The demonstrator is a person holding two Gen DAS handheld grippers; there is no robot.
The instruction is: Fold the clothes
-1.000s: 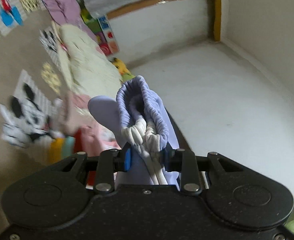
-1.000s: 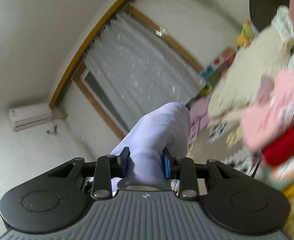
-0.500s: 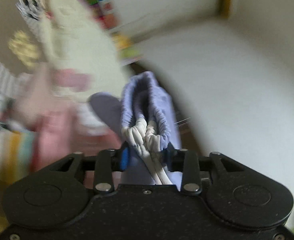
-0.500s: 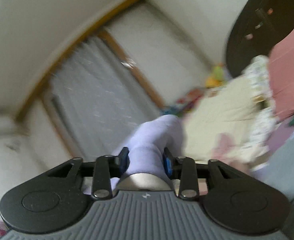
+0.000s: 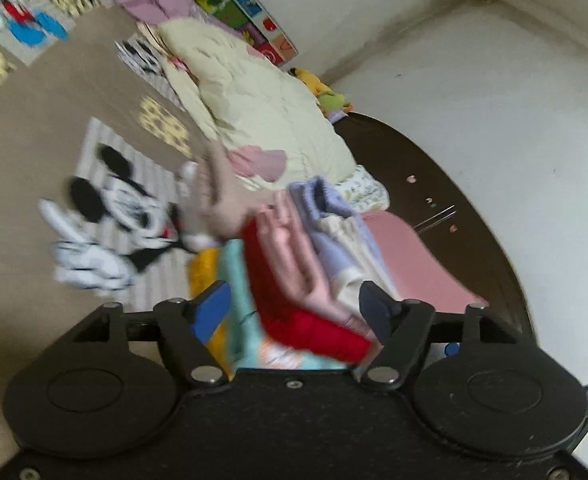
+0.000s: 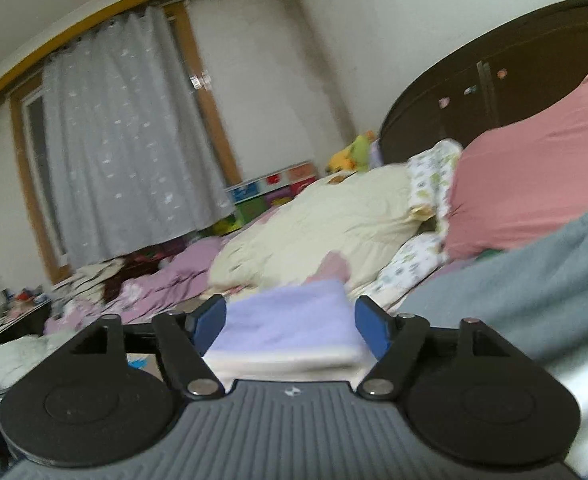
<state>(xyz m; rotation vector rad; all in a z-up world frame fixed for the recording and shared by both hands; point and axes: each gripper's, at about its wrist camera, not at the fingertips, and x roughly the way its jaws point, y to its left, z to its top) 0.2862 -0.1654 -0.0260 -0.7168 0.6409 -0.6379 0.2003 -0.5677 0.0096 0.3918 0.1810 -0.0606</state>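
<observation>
With both sets of jaws just opened, neither gripper pinches anything: left gripper [image 5: 294, 306] spread wide, right gripper [image 6: 290, 326] spread wide, pads clear of the cloth.

Counts: two grippers, one stack [image 5: 294, 280] of folded clothes, one cream duvet [image 5: 262, 108], one pink pillow [image 6: 534, 168], one dark headboard [image 5: 454, 216], one grey curtain [image 6: 126, 152].

Lilac garment [image 6: 290, 320] is folded flat on top of the stack, lilac layer over a cream-white layer, edges roughly squared. It sits between the right gripper's pads and touches neither. In the left view the same lilac garment [image 5: 326, 216] lies at the stack's far side, toward the pillow, with a gathered cream waistband showing.

Stack, seen edge-on from the left: red piece [image 5: 314, 328], pale pink pieces beside it, teal and yellow layers on the near side; exact layer count can't be told through the blur. The stack sits just in front of the duvet, beside the pillow, headboard behind both.
</observation>
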